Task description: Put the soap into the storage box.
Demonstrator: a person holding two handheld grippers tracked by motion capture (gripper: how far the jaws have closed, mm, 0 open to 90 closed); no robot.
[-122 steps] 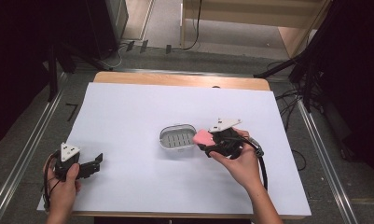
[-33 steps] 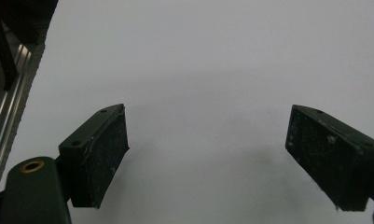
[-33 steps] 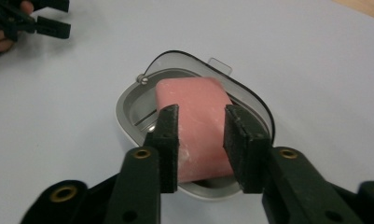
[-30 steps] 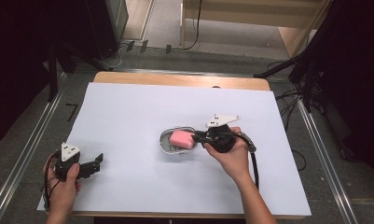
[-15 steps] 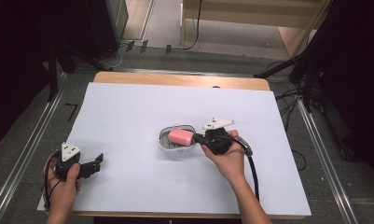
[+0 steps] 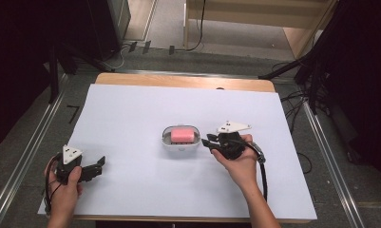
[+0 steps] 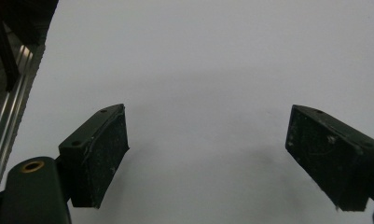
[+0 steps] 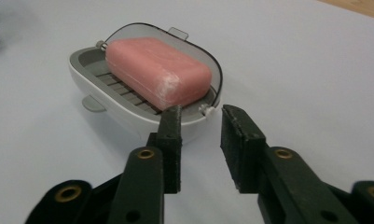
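1. The pink soap bar (image 8: 159,72) lies flat in the grey soap dish (image 8: 105,100), which sits near the middle of the white table cover (image 6: 131,114); in the high view the soap (image 6: 182,135) shows inside the dish (image 6: 180,145).
2. The right gripper (image 8: 201,123) sits just beside the dish's near end. Its jaws have just been opening and now stand narrowly apart, with nothing between them; a small white knob on the dish rim lies just beyond the gap.
3. The left gripper (image 7: 205,154) rests over bare cover near the front left corner, jaws wide and holding nothing.
4. Judged from this, placing the soap in the dish looks done and the release is the step in hand. The next move probably calls for drawing the right gripper (image 6: 212,144) straight back, without nudging the rim.
5. Room is generous: open cover lies on every side of the dish, and the table's edges stand well apart from it. The left gripper (image 6: 97,167) is well clear of the right one's path.
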